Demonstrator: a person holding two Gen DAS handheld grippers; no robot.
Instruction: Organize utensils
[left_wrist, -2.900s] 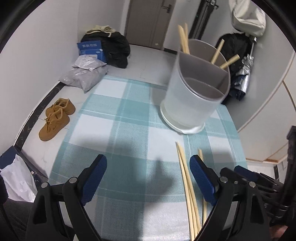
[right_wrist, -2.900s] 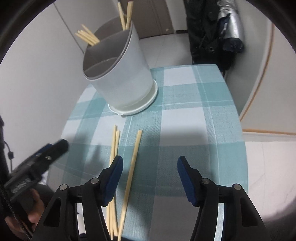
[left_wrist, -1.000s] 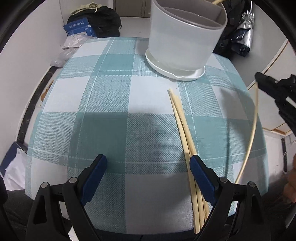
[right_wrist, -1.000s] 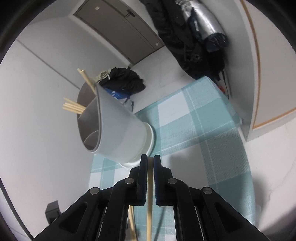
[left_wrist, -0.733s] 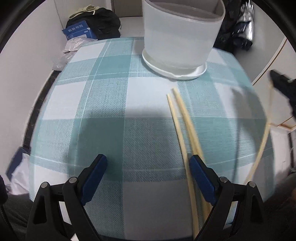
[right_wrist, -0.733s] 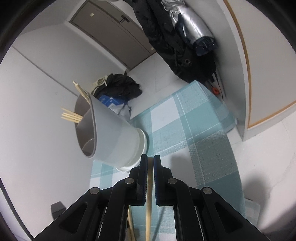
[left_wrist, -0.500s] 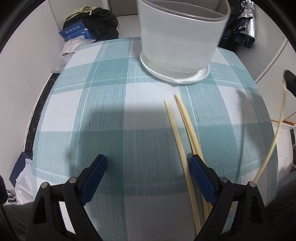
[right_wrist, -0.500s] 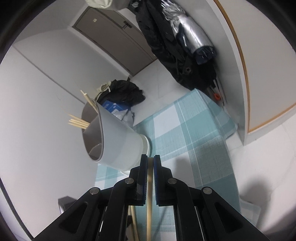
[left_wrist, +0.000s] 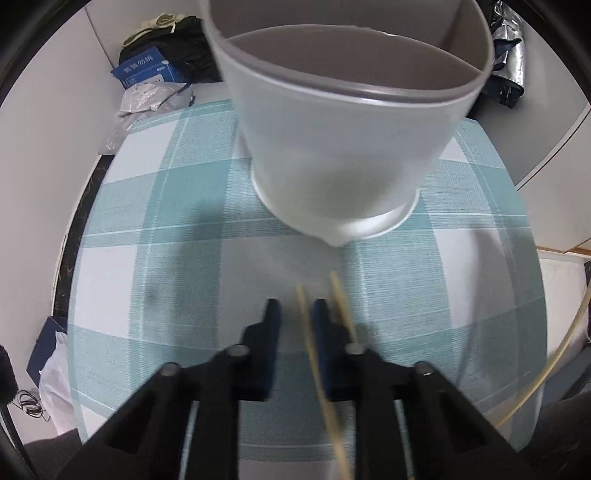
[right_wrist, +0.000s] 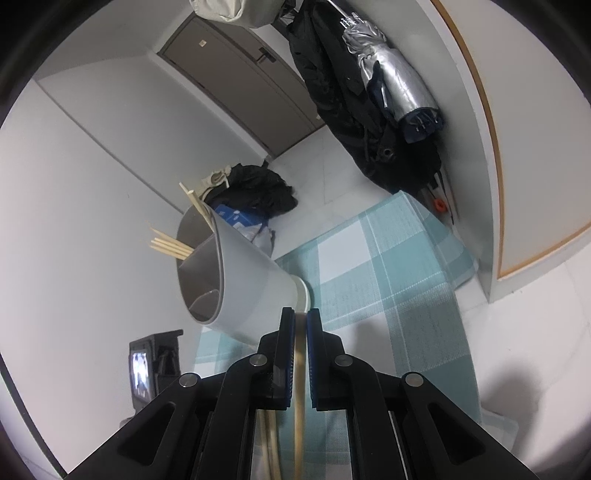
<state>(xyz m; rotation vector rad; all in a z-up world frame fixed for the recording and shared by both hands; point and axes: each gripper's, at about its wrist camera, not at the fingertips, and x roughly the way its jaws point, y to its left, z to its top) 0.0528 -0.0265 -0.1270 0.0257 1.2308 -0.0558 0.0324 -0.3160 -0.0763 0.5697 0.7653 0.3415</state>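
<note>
A pale, divided utensil holder (left_wrist: 343, 140) stands on the teal checked tablecloth (left_wrist: 147, 221); several chopsticks (right_wrist: 170, 245) lean in its far compartment. My left gripper (left_wrist: 295, 317) points down just in front of the holder. Its jaws are closing around a chopstick (left_wrist: 307, 332) that lies on the cloth. The stick sits against the right finger, with a gap to the left one. A second chopstick (left_wrist: 341, 302) lies just right of that finger. My right gripper (right_wrist: 301, 317) is shut on another chopstick (right_wrist: 300, 369), held in the air beside the holder (right_wrist: 243, 280) and seen in the left wrist view as a held chopstick (left_wrist: 546, 369).
The table edge drops off on the left and right. On the floor behind are a blue box (left_wrist: 144, 70), grey bags and a dark bundle. A black coat and a silver umbrella (right_wrist: 391, 85) hang by the wall. A black device with a small screen (right_wrist: 142, 369) stands left of the table.
My left gripper has moved forward to the holder and its wide jaws have narrowed around one lying chopstick. The right gripper keeps its chopstick, and its view has tipped slightly upward.
</note>
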